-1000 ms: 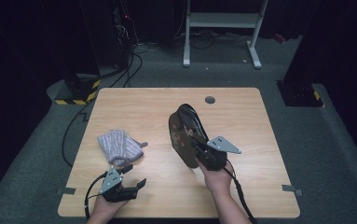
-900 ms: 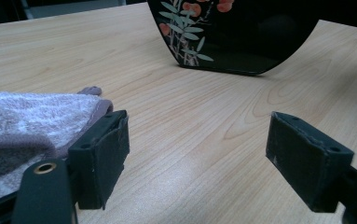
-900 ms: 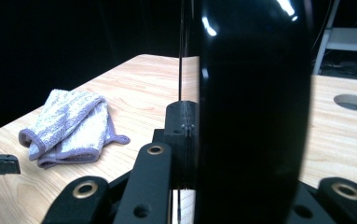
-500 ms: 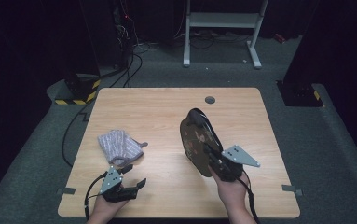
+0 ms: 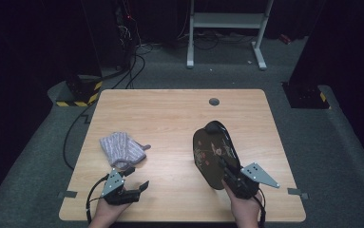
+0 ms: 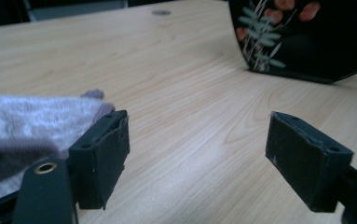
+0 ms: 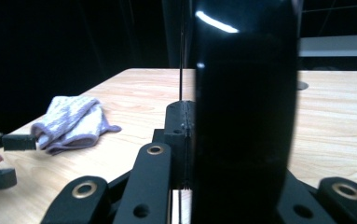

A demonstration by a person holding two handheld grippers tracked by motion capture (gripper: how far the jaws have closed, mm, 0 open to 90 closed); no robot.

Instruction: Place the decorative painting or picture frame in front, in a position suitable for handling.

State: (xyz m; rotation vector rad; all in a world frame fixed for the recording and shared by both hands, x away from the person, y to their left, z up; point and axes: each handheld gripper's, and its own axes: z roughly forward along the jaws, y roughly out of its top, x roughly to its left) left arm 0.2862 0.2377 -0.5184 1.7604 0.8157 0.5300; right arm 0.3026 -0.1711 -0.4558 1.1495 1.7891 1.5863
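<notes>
Tray (image 5: pixel 214 153) in hand, black with painted flowers, clamped on edge by the right gripper (image 5: pixel 231 175) over the table's (image 5: pixel 170 109) right half. The left gripper (image 5: pixel 133 186) rests wide open and empty beside the cloth (image 5: pixel 121 148) (untouched so far). Judging by this, wiping has not begun; cloth pickup remains.

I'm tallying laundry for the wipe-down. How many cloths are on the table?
1: the grey cloth lies on the table's left side, just ahead of the left gripper.
</notes>
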